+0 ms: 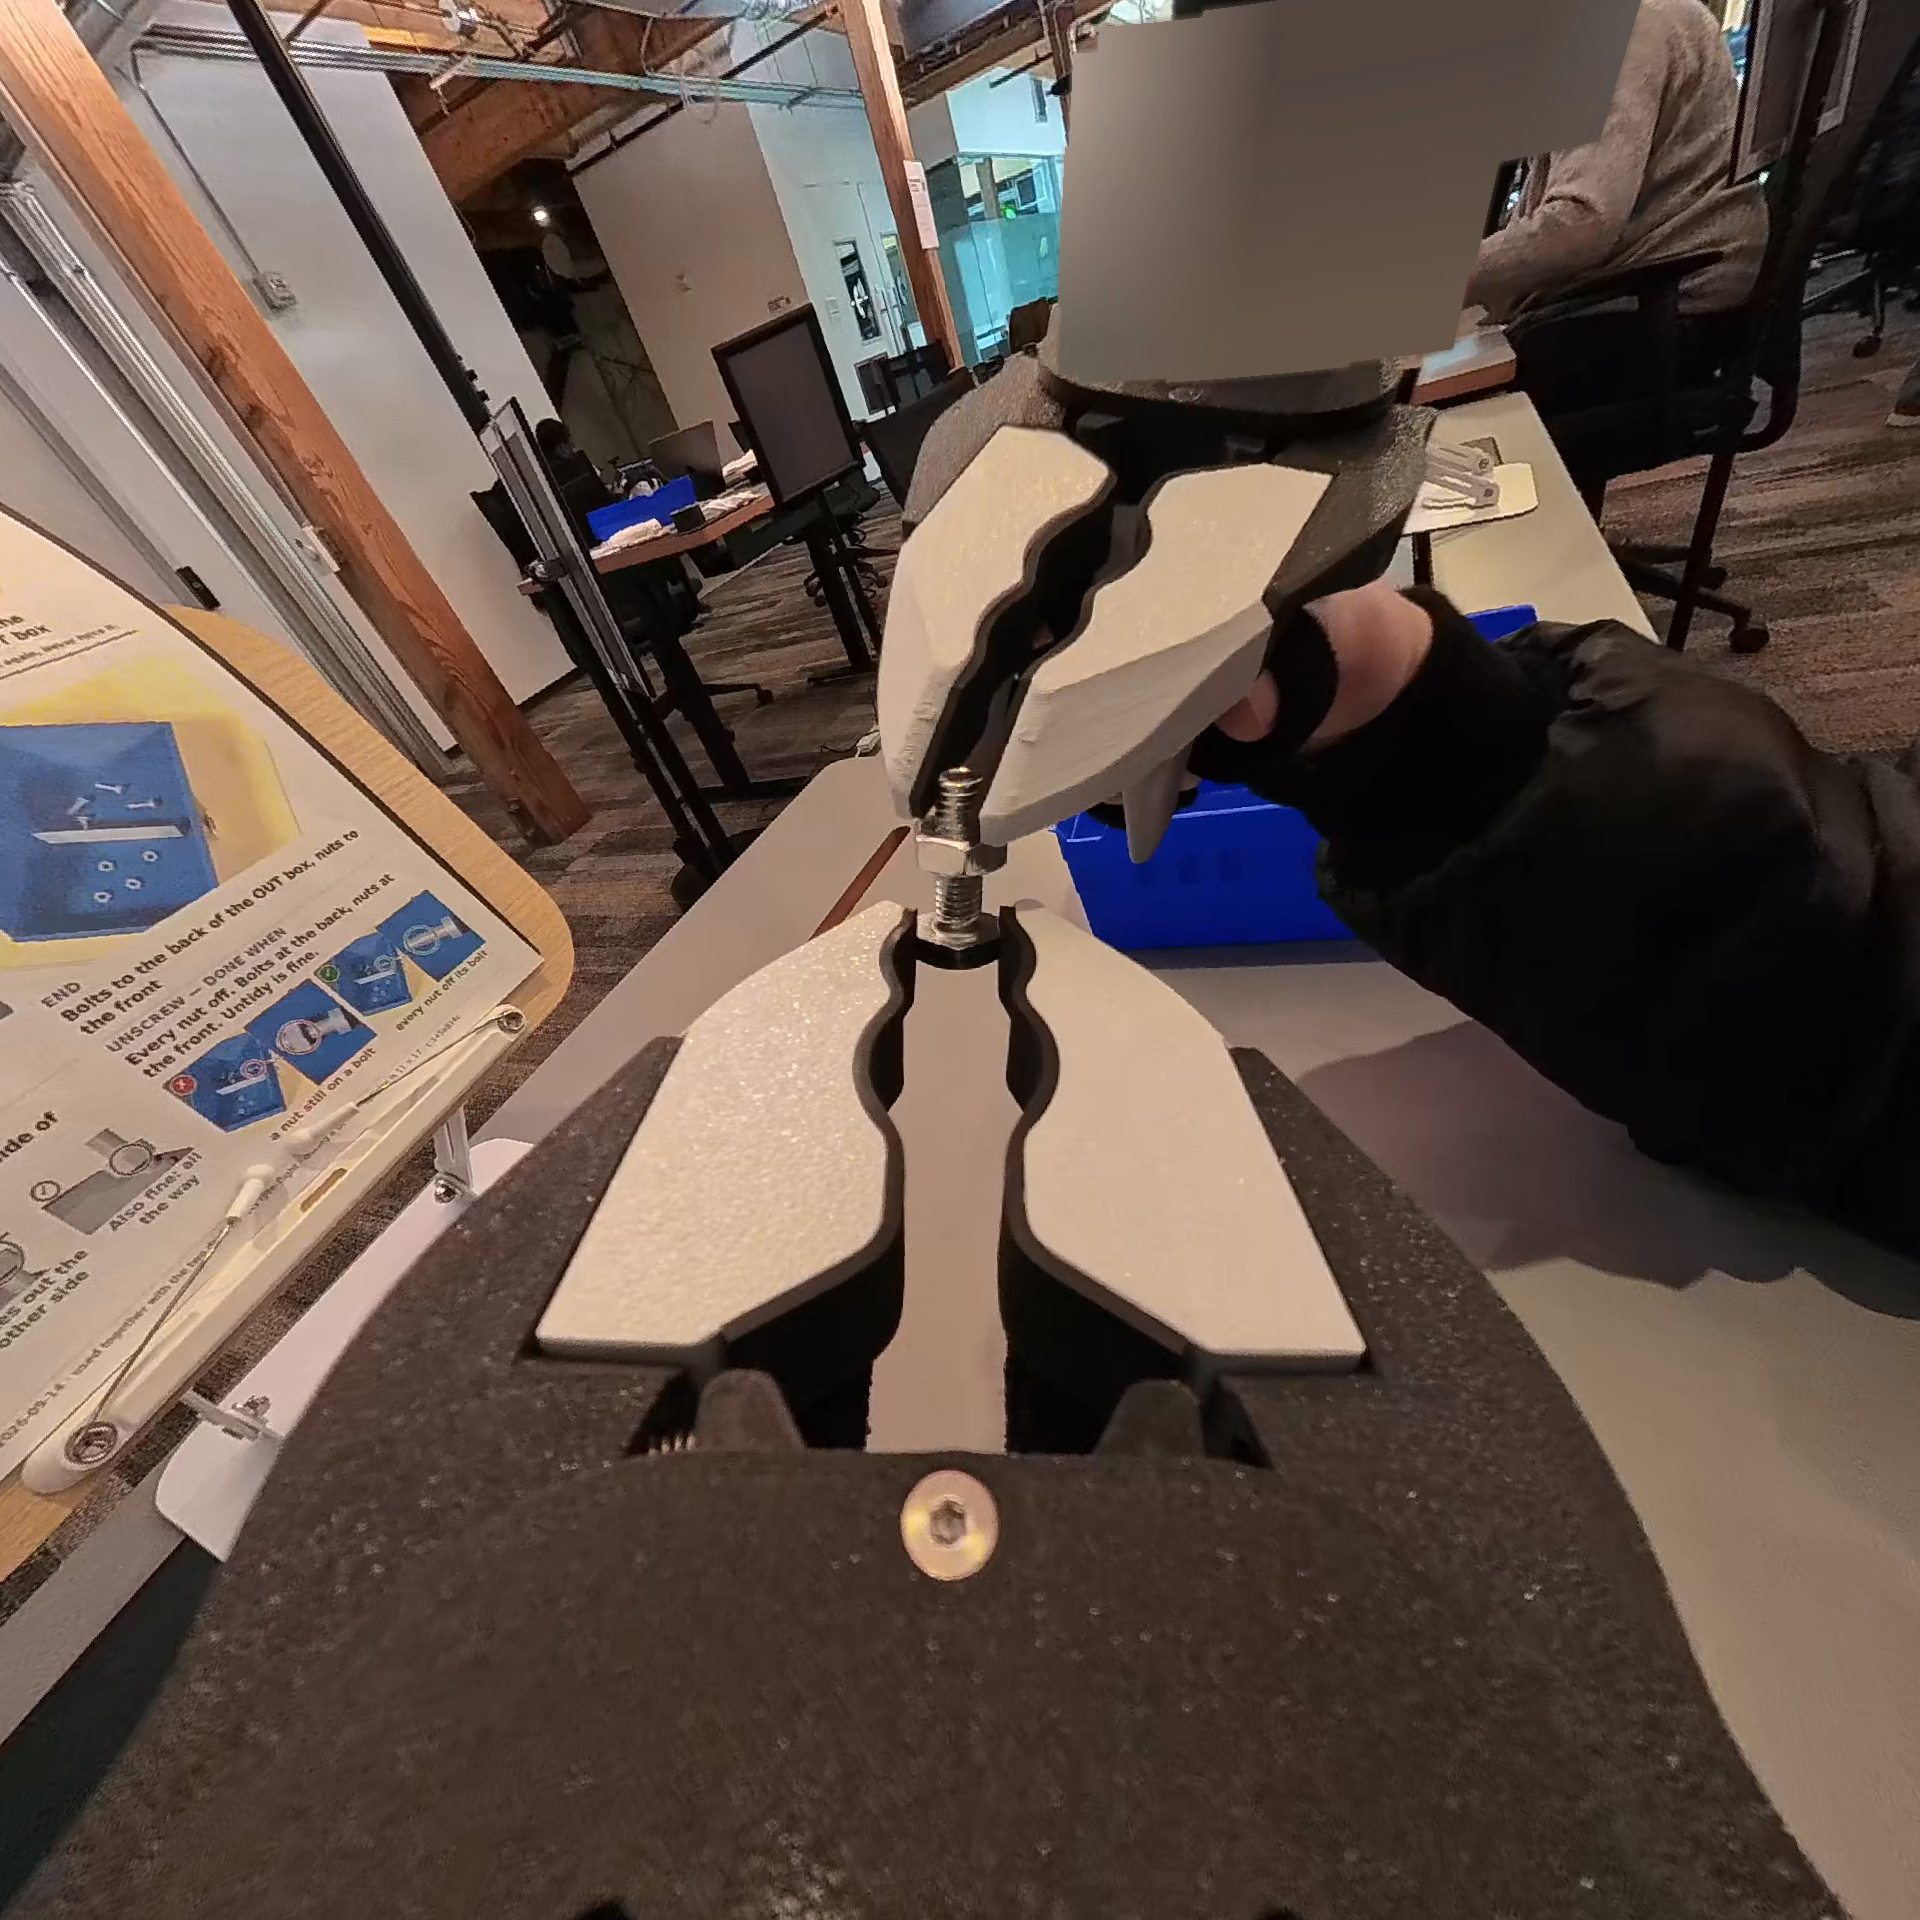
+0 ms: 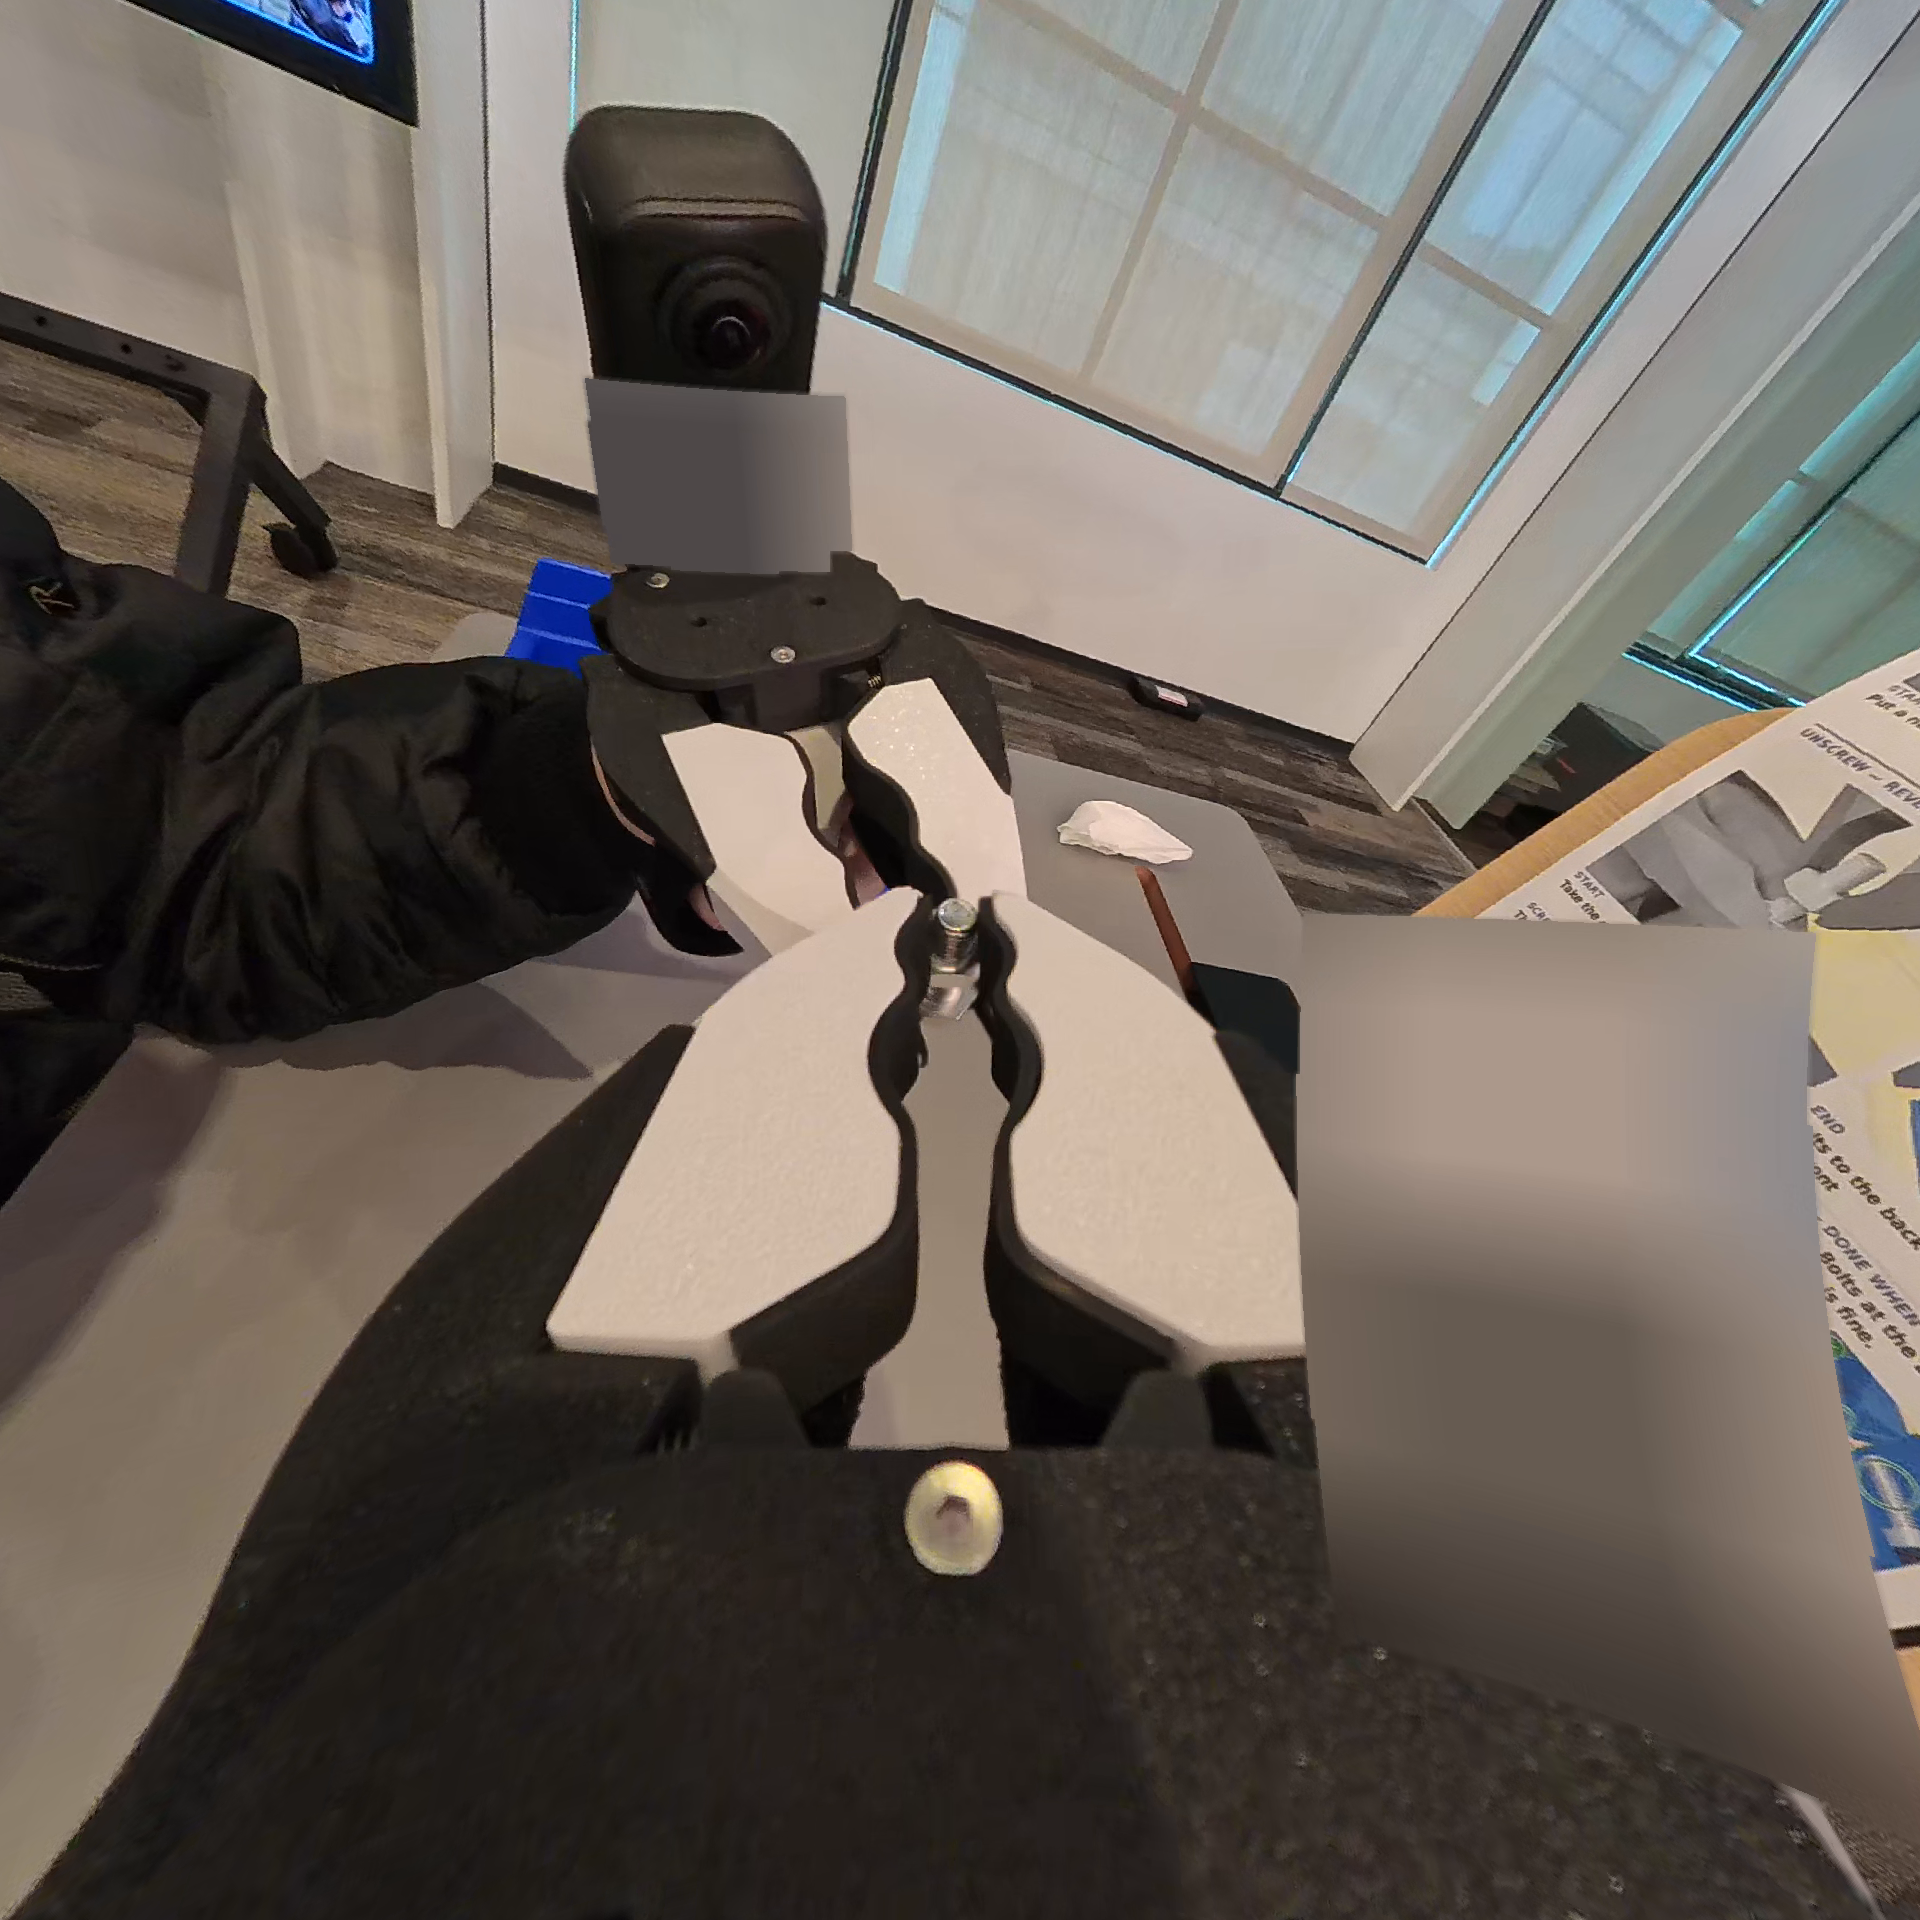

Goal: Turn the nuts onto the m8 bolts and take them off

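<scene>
Nearby, printed instruction sheet (image 1: 208, 997), blue bin (image 1: 1205, 883)

The setting is an open-plan office in a converted industrial building. Thick timber posts (image 1: 312, 436) and exposed ceiling beams (image 1: 582, 114) frame rows of wood-topped desks (image 1: 686, 540) carrying dark flat monitors (image 1: 784, 410). A black wheeled office chair (image 1: 1683, 416) stands on patterned grey carpet tiles (image 1: 748, 644), with a person seated there. Glass-walled rooms (image 1: 997, 270) sit farther back, and a tall window with white frames (image 2: 1247, 208) fills one wall.
</scene>
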The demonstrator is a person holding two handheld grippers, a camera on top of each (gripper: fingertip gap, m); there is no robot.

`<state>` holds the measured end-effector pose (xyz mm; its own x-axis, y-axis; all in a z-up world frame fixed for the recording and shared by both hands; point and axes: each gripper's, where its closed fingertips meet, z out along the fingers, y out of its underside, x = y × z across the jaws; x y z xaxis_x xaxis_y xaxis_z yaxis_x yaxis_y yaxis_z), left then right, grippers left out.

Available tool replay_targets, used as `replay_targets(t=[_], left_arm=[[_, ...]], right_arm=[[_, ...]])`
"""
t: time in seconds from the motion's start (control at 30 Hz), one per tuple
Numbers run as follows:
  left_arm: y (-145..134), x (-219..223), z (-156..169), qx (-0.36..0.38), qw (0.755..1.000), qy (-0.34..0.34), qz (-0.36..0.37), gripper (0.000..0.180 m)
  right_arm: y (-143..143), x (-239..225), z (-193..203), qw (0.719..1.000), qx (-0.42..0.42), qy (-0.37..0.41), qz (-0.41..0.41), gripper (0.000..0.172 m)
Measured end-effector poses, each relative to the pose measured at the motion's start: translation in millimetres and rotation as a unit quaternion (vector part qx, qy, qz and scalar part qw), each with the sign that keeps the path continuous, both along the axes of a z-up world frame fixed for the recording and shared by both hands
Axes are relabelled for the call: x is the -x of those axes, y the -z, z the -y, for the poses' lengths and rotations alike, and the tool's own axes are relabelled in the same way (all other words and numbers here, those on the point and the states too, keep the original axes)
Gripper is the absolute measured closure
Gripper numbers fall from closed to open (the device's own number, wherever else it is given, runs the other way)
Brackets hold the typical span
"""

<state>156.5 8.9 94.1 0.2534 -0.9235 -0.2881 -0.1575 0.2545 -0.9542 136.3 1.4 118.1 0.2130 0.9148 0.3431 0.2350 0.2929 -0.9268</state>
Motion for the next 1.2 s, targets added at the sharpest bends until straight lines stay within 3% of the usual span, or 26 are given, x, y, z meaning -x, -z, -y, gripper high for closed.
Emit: replay_targets(t=[0.27,0.43,0.63,0.8,1.03,1.2], left_arm=[[-0.8,0.2,-0.8,0.0,1.0,-0.005,0.006,0.165],[2.3,0.7,-4.0,0.014,1.0,-0.013,0.002,0.148],[14.8,2.9,-7.6,0.007,0.998,-0.031,-0.047,0.147],[14.8,7.0,-6.1,-0.018,0.996,-0.049,-0.072,0.151],[6.1,3.4,8.8,-0.014,0.998,-0.025,-0.057,0.153],[0.5,5.8,13.2,-0.017,0.998,-0.024,-0.052,0.155]], right_arm=[[-0.7,-0.7,-2.6,1.0,0.021,-0.007,-0.012,0.165],[-4.4,-8.4,-10.6,0.998,0.054,0.002,-0.037,0.165],[-27.1,-38.9,-11.8,0.985,0.124,0.009,-0.12,0.165],[-46.1,-70.6,13.0,0.976,0.138,0.03,-0.165,0.165],[-41.4,-142.7,40.2,0.966,0.159,0.17,-0.109,0.165],[3.1,-239.4,38.9,0.915,0.237,0.327,0.004,0.165]])
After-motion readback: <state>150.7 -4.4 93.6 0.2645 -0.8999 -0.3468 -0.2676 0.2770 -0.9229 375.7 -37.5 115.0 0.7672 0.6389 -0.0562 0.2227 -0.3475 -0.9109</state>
